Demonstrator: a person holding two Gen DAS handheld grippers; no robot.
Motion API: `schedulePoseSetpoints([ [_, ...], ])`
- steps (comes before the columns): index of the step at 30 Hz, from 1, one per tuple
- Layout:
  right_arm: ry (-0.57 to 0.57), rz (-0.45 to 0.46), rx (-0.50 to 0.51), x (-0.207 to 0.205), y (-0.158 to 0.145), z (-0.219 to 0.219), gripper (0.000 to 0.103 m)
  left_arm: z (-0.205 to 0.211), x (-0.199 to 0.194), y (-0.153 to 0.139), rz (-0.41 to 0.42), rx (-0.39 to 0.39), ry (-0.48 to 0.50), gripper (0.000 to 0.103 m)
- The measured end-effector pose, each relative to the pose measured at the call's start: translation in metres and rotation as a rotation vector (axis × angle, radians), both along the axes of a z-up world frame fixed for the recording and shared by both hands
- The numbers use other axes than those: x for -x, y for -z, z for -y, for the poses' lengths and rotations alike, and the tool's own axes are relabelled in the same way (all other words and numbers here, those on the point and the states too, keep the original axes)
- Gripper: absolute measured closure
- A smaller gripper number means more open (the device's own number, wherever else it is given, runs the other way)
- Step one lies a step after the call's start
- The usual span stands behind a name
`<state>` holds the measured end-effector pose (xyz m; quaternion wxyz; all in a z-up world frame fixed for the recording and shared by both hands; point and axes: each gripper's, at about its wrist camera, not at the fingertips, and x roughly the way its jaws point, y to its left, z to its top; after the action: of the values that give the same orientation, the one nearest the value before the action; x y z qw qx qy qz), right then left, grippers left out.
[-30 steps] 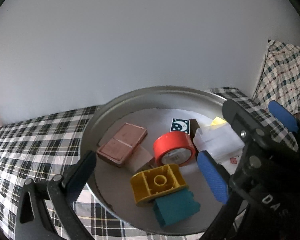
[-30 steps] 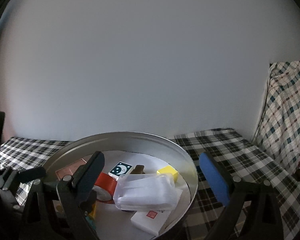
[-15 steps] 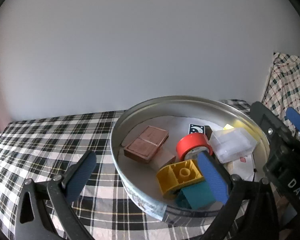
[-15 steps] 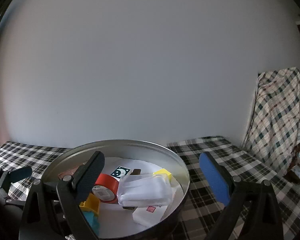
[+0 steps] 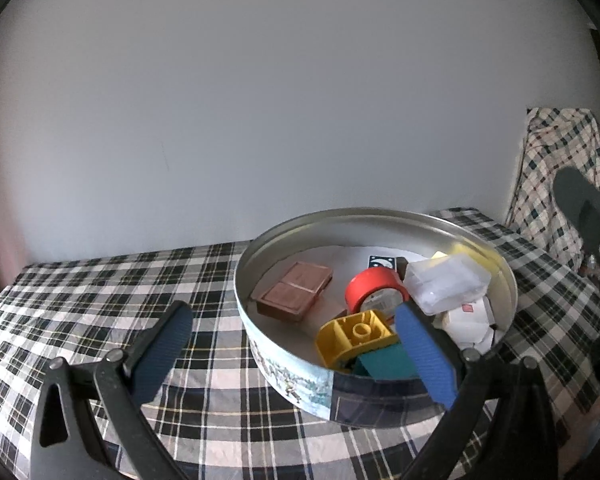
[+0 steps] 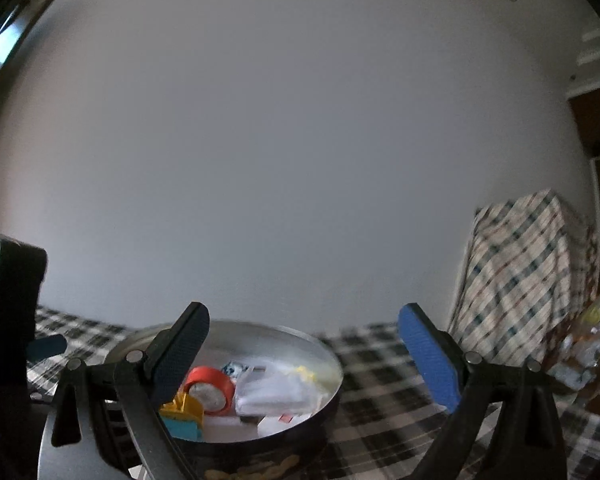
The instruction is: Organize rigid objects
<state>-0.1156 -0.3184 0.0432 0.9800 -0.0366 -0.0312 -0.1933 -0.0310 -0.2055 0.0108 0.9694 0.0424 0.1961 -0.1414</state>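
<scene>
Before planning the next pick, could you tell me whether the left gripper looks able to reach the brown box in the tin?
Probably yes: the left gripper is open, and the brown box lies uncovered in the tin.

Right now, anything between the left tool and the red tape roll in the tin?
Yes. The tin's near wall lies between the left tool and the tape, and the yellow brick sits just in front of the roll. Coming from above, nothing visible blocks it.
</scene>
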Motion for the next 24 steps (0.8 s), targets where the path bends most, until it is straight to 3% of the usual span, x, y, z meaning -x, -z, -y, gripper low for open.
schedulePoseSetpoints([
  [8,0.038,0.052,0.012,0.019,-0.002,-0.005,0.004,-0.008,0.019,-0.006,0.079,0.030,0.001,0.000],
  [24,0.008,0.050,0.008,0.020,-0.002,-0.004,0.004,-0.007,0.024,-0.006,0.082,0.017,-0.016,0.000],
])
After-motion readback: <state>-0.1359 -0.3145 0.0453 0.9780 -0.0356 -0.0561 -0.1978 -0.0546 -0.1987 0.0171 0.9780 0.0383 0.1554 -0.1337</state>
